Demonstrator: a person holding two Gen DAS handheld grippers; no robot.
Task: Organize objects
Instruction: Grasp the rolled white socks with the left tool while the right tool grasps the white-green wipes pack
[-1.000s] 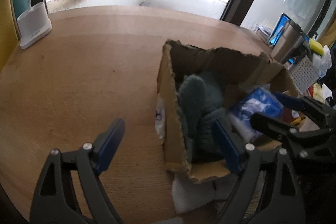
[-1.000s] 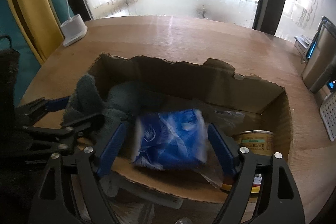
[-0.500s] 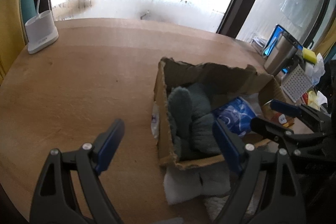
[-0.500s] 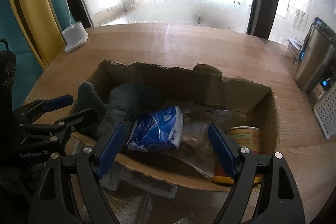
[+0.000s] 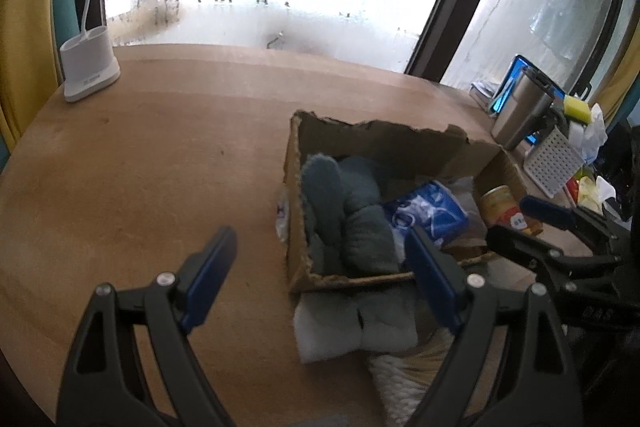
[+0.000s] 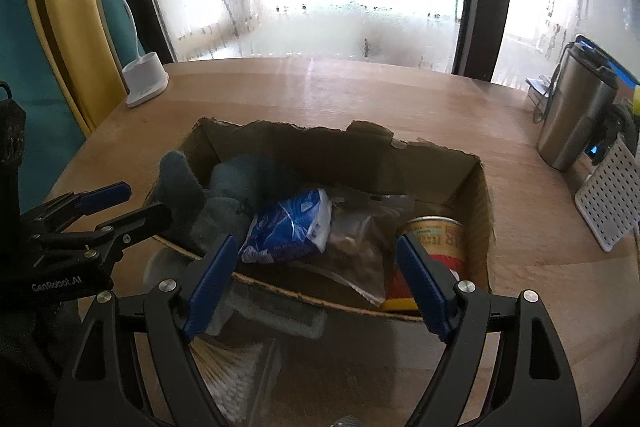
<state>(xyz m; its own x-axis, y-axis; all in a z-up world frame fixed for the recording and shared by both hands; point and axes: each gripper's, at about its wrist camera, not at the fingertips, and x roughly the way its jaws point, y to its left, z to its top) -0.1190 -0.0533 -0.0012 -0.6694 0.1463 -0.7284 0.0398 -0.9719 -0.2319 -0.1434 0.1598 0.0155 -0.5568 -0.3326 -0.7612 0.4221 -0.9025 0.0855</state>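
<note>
Now we are holding both grippers above the near edge of a torn cardboard box (image 6: 436, 163) that is sitting on the wooden counter (image 5: 160, 155). On the left gripper (image 5: 320, 275) the jaws are standing wide apart and are gripping nothing; the bare counter and the left wall of the box are showing between them. On the right gripper (image 6: 316, 267) the jaws are also standing wide apart and are empty, hanging just above the front wall of the box.

Inside the box, a grey-green knitted cloth (image 6: 224, 191) is filling the left end and one part of it is sticking up over the rim. Beside it a blue and white packet (image 6: 288, 227) is lying tilted, leaning against a clear plastic bag (image 6: 356, 247) with something dark inside. At the right end a tin can (image 6: 434, 239) with a yellow and red label is standing upright.

Just in front of the box, a white folded cloth (image 5: 352, 323) and a bundle of cotton swabs (image 6: 232, 375) are lying on the counter. A white lamp (image 6: 140, 83) is standing at the far left, well apart from the box. At the far right a steel mug (image 6: 572, 115) and a white perforated basket (image 6: 612, 199) are standing near each other.
</note>
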